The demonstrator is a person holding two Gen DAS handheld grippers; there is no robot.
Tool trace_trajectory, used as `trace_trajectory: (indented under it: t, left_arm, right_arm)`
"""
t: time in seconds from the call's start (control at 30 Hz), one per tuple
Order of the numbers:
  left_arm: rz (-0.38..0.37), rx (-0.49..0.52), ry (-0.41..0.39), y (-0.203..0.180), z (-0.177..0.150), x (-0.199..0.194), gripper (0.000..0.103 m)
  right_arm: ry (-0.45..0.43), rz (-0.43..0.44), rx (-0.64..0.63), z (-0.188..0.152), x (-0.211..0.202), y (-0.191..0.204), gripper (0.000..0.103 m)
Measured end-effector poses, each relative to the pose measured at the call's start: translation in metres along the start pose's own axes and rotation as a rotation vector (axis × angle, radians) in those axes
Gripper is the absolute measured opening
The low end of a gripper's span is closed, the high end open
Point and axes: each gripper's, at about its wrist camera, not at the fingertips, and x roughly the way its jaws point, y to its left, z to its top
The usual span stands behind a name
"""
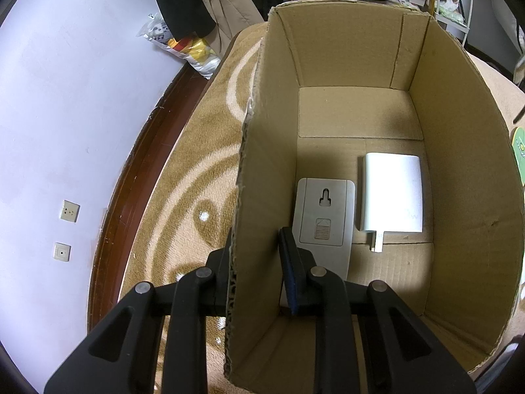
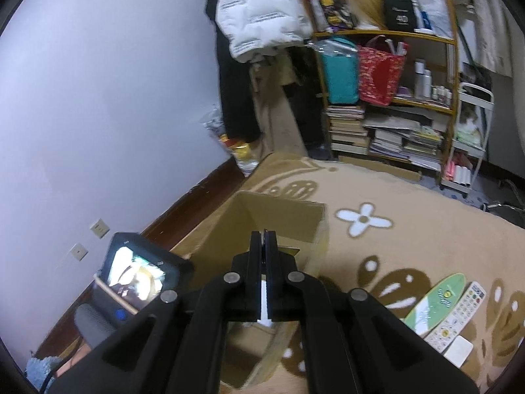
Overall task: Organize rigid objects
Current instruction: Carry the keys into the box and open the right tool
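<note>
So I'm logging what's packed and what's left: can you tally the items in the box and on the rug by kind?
White flat devices in the cardboard box: 2
Remote control on the rug: 1
Green oval card: 1
Small white square: 1
Total: 5

wall [image 2: 98, 98]: pale lilac | floor: tan patterned carpet [image 2: 410, 229] | shelf [image 2: 387, 98]: cluttered, books stacked

two devices [image 1: 328, 213] side by side in box [image 1: 459, 164]
</note>
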Motion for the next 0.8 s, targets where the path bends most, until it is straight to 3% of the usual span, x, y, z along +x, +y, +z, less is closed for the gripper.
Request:
trace_trajectory:
  t: [0.47,0.8]
  left_arm:
    - [0.0,0.001,0.002,0.0,0.001,0.001,0.023]
    - [-0.004,0.002,0.012,0.0,0.001,0.005,0.023]
  right_arm:
    - [0.147,0.003,-0.017,-0.031,0.036,0.006,0.003]
    - [0.146,-0.041,-0.034,-0.031,0.034,0.005,0.005]
